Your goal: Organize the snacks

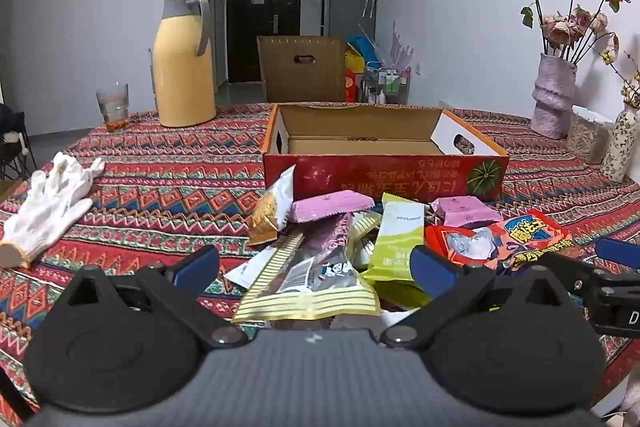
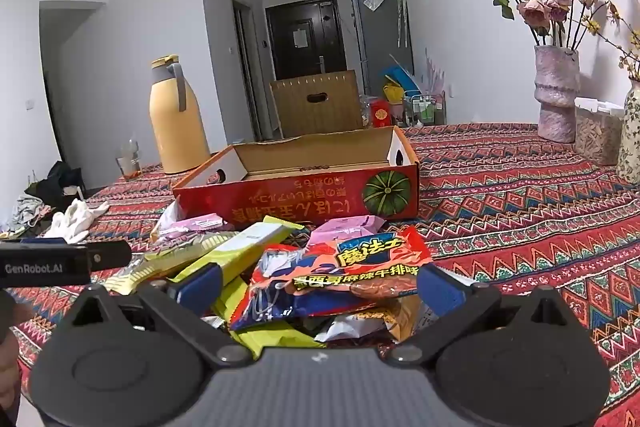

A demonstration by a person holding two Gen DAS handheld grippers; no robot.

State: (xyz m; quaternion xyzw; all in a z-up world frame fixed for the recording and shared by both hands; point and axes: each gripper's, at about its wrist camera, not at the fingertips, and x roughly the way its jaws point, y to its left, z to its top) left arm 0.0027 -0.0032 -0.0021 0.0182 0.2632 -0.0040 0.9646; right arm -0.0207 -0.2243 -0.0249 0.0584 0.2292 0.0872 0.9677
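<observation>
A heap of snack packets lies on the patterned tablecloth in front of an open red cardboard box (image 1: 384,175) (image 2: 304,195) whose inside shows bare. In the left wrist view my left gripper (image 1: 316,267) stands open, its blue pads either side of a gold-striped packet (image 1: 312,287), with a lime-green packet (image 1: 396,243) and pink packets (image 1: 332,209) just beyond. In the right wrist view my right gripper (image 2: 318,285) is open above a red and blue noodle packet (image 2: 340,275); nothing is pinched. The right gripper's fingers (image 1: 612,275) show at the left view's right edge.
A yellow thermos jug (image 1: 182,63) and a glass (image 1: 113,105) stand at the back left. White gloves (image 1: 52,203) lie at the left. Vases with dried roses (image 1: 554,99) (image 2: 558,91) and a clear container (image 2: 596,135) line the right side by the wall.
</observation>
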